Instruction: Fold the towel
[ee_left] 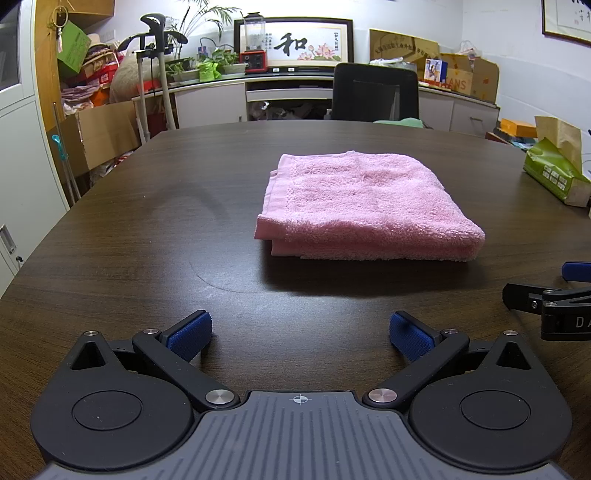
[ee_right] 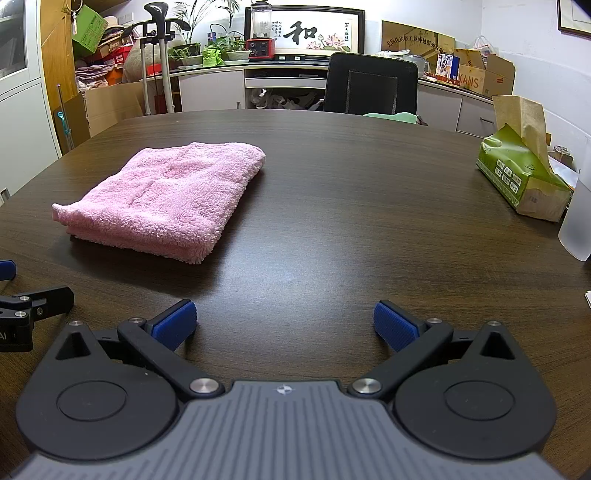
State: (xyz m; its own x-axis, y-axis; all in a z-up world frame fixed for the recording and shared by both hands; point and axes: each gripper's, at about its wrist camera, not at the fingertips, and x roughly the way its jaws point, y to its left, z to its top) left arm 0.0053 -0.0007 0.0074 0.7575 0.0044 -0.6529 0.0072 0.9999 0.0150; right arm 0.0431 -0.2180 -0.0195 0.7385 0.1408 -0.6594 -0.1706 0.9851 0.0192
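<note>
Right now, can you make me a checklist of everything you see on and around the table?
Surface: dark wood table, bare between the grippers and the towel.
Job's things: pink towel, already folded into a thick stack, lying flat.
Clutter: green tissue box at the table's right edge, brown tissue sticking up.
Grippers: left gripper open, holding nothing, short of the towel; right gripper open, holding nothing, over bare table.
Cables: nothing seen.
Surroundings: black chair behind the table, red blender and framed picture on the counter.
</note>
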